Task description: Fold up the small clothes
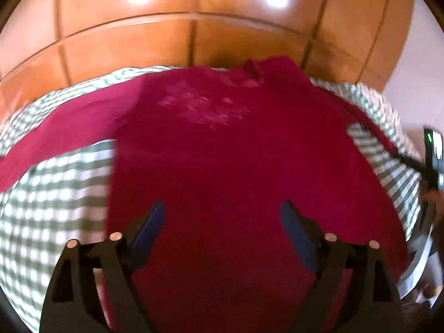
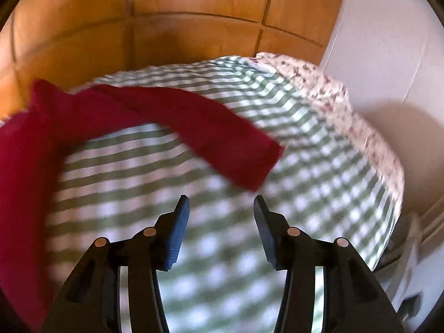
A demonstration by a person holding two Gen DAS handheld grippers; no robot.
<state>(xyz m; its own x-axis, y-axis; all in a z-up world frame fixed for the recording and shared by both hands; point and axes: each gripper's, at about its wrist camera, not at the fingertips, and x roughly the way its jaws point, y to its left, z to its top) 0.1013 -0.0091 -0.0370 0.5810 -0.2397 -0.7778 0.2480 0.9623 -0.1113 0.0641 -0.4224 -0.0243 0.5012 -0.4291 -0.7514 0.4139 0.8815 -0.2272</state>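
Note:
A dark red long-sleeved shirt (image 1: 227, 149) with a pale print on its chest lies spread flat on a green-and-white checked cloth (image 1: 55, 191). Above the shirt's lower half my left gripper (image 1: 223, 211) hangs open, its blue pads wide apart and nothing between them. In the right wrist view one red sleeve (image 2: 199, 130) stretches across the checked cloth (image 2: 222, 249) toward the right. My right gripper (image 2: 222, 205) stands open just short of the sleeve's cuff, empty, over the cloth. The other gripper (image 1: 433, 152) shows dark at the left view's right edge.
A glossy wooden panelled wardrobe (image 1: 194, 27) rises behind the cloth-covered surface. A floral patterned fabric (image 2: 327, 94) edges the checked cloth at the right, beside a white wall (image 2: 388, 41). Papers or white objects (image 1: 419, 263) lie at the lower right.

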